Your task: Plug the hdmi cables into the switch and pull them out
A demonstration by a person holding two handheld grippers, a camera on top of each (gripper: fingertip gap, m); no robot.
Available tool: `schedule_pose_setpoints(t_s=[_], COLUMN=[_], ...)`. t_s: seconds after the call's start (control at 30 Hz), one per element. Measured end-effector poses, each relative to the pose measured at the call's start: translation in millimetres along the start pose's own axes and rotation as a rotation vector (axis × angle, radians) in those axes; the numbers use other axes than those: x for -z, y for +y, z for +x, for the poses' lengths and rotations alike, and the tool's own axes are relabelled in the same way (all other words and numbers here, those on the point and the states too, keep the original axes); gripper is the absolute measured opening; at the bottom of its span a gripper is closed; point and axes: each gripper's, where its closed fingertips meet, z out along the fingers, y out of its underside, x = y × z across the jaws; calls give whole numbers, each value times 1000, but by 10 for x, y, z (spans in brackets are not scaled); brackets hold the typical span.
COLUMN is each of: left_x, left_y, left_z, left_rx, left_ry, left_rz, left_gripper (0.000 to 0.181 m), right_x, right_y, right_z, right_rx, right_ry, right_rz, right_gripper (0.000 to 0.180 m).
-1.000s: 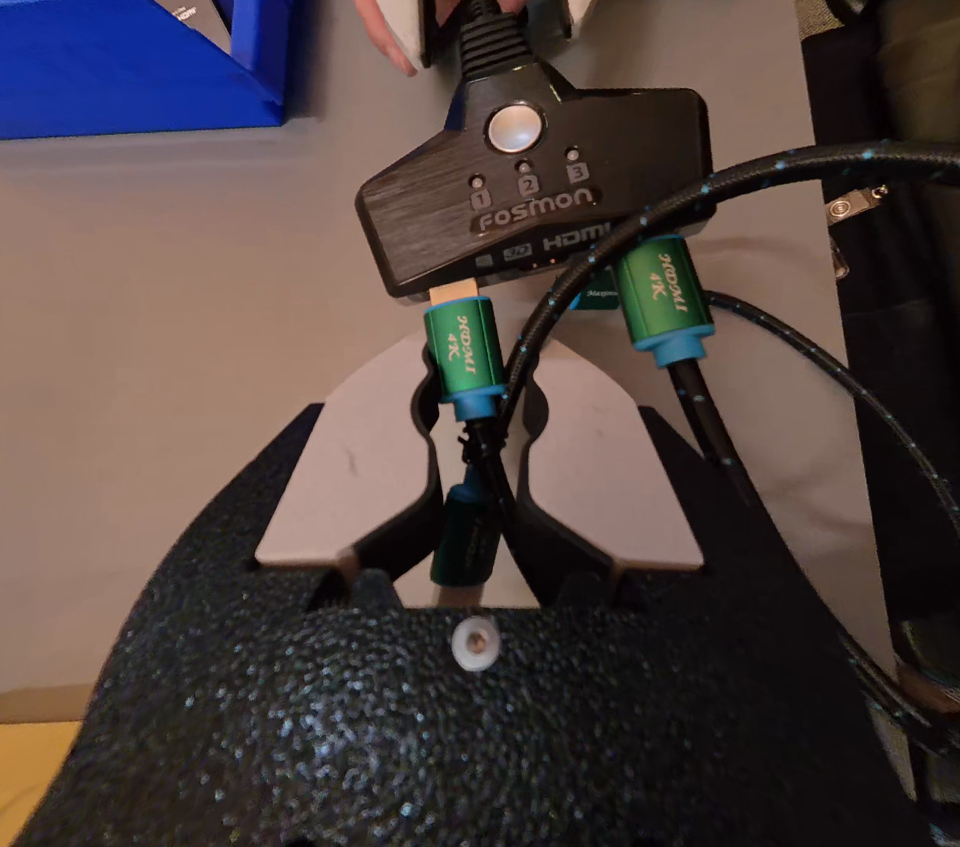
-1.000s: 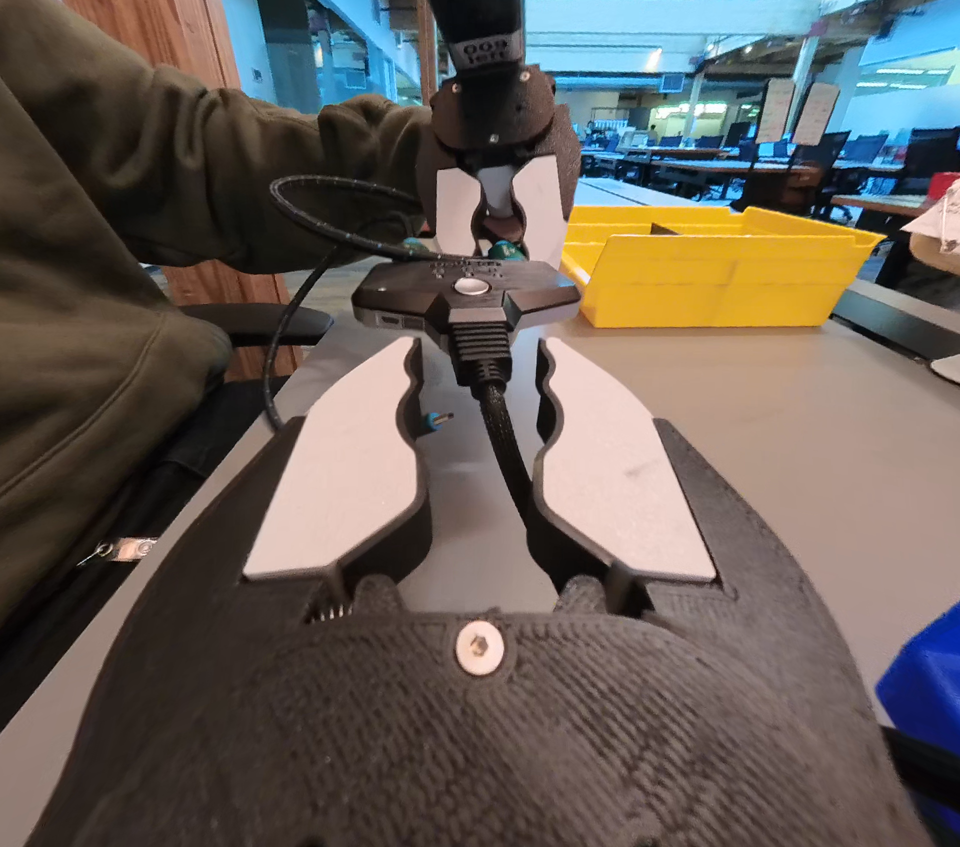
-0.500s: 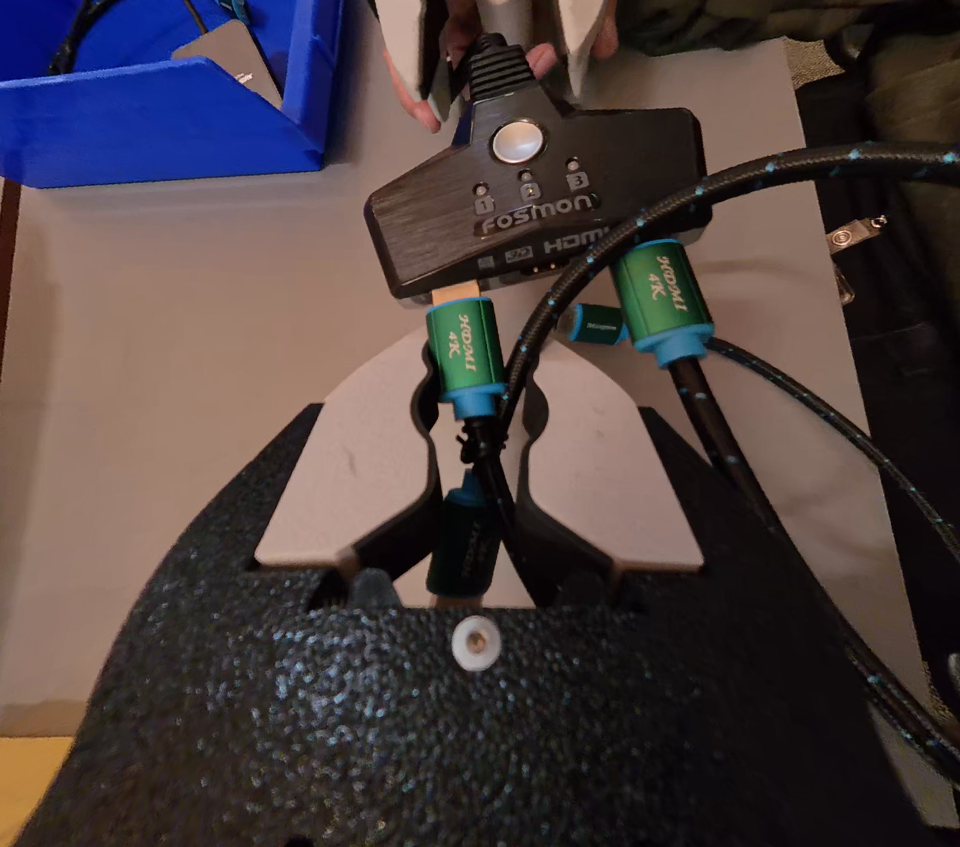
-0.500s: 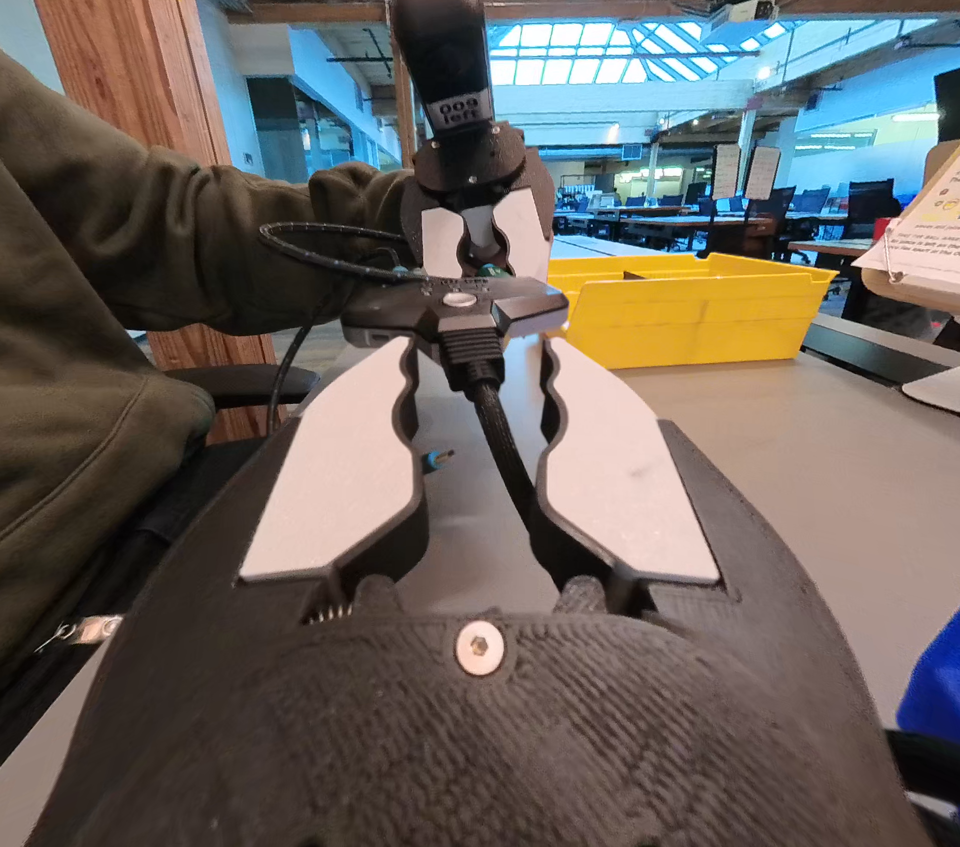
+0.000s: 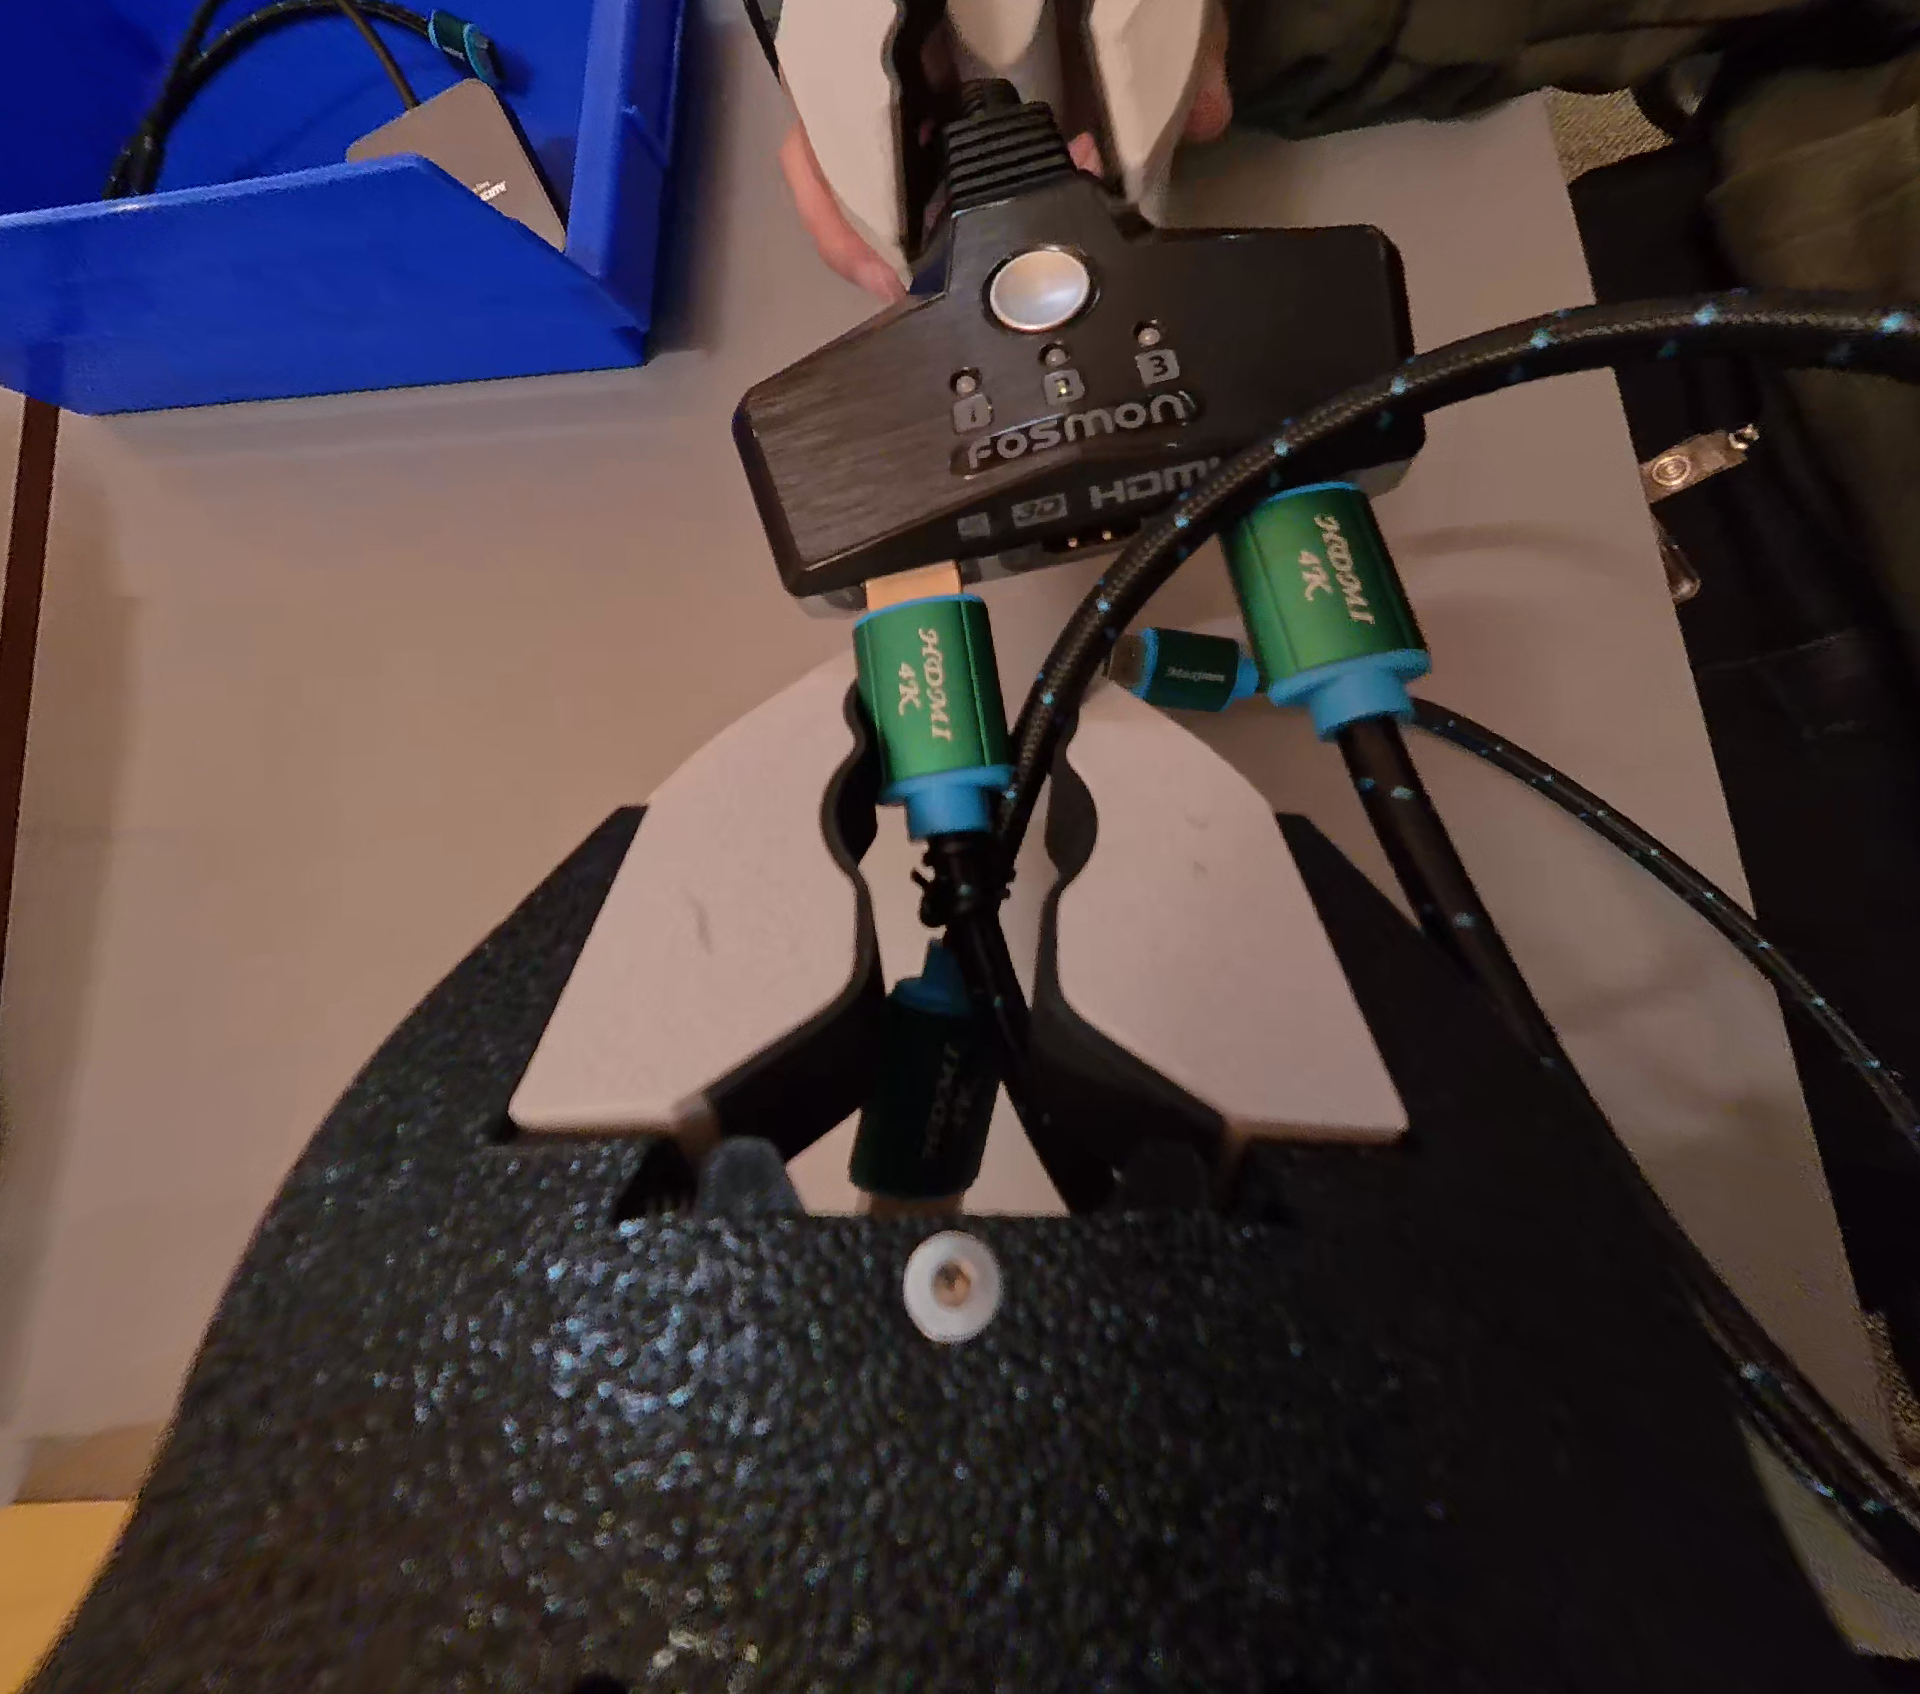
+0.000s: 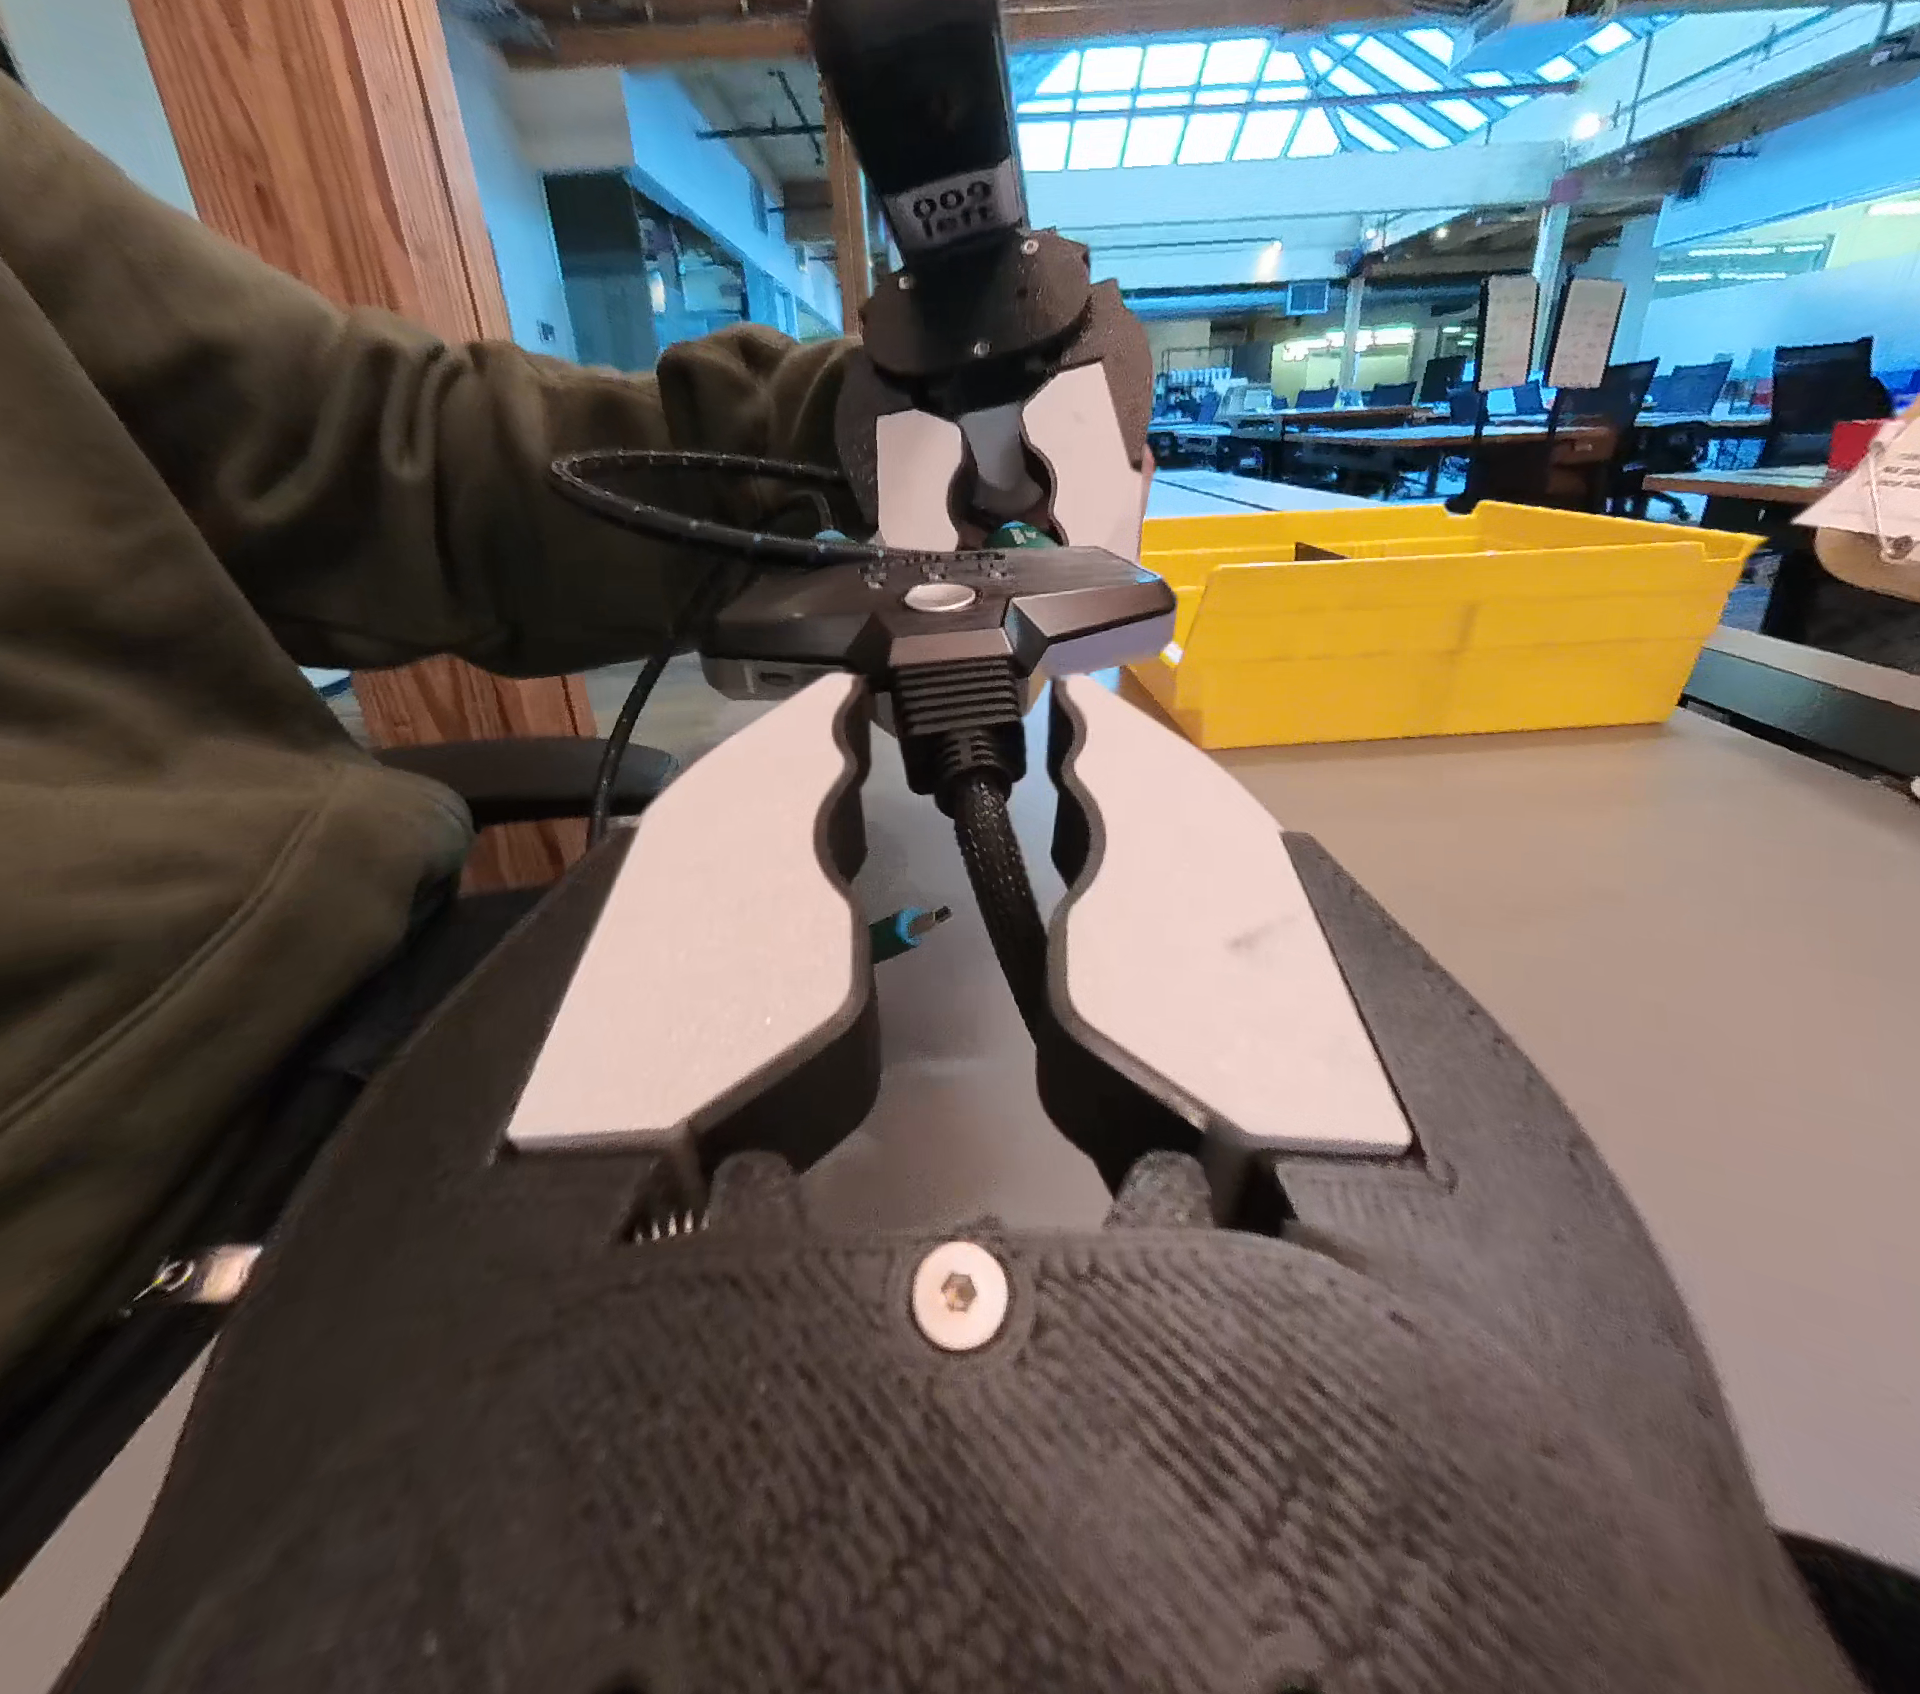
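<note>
The black HDMI switch (image 5: 1070, 397) is held above the grey table (image 5: 364, 657). My left gripper (image 5: 951, 709) is shut on a green HDMI plug (image 5: 930, 694). The plug's gold tip sits partly in the switch's left port. A second green plug (image 5: 1320, 595) sits in the right port. My right gripper (image 6: 951, 699) is shut on the ribbed cable boot (image 6: 956, 694) at the back of the switch (image 6: 935, 616). It shows in the left wrist view (image 5: 997, 210) too. The left gripper (image 6: 997, 538) shows behind the switch.
A blue bin (image 5: 312, 273) with a cable and a grey device stands at the far left. A yellow bin (image 6: 1455, 626) stands on the table beyond the switch. A loose small connector (image 5: 1184, 673) and another green plug (image 5: 925, 1114) lie under the cables. A wooden post (image 6: 260, 86) stands at left.
Both grippers have lifted the switch higher off the table, and more of the blue bin shows. The green plug stays partly in the left port, both grips unchanged.
</note>
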Motion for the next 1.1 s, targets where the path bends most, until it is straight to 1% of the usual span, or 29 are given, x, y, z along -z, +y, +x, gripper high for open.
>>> schedule_pose_setpoints(t_s=[0.17, 0.23, 0.53, 0.73, 0.77, 0.97, 1.1], left_x=[-6, -12, -4, -4, -1, 5, -2], left_y=[2, 15, 37, -19, -23, -5, 53], left_z=[-8, -17, -63, -64, -62, -41, -71], left_rx=[2, 1, 41, 60, 60, 41, 84], left_ry=[2, -2, -11, 3, 6, 12, 0], left_rz=[9, 9, 24, 61, 63, 48, 50], left_gripper=[28, 28, 28, 28, 28, 28, 30], right_x=[-11, -11, -37, 12, 14, -4, -22], right_y=[20, 39, 73, 1, 0, 39, 52], right_z=[-19, -19, 30, 41, 45, -7, 16], right_rx=[-1, 29, 23, 7, 15, 49, 45], right_ry=[-16, -8, 22, 22, 29, 4, 17], right_rz=[-16, -33, -62, -5, -4, -35, -43], right_gripper=[29, 28, 28, 26, 24, 23, 23])
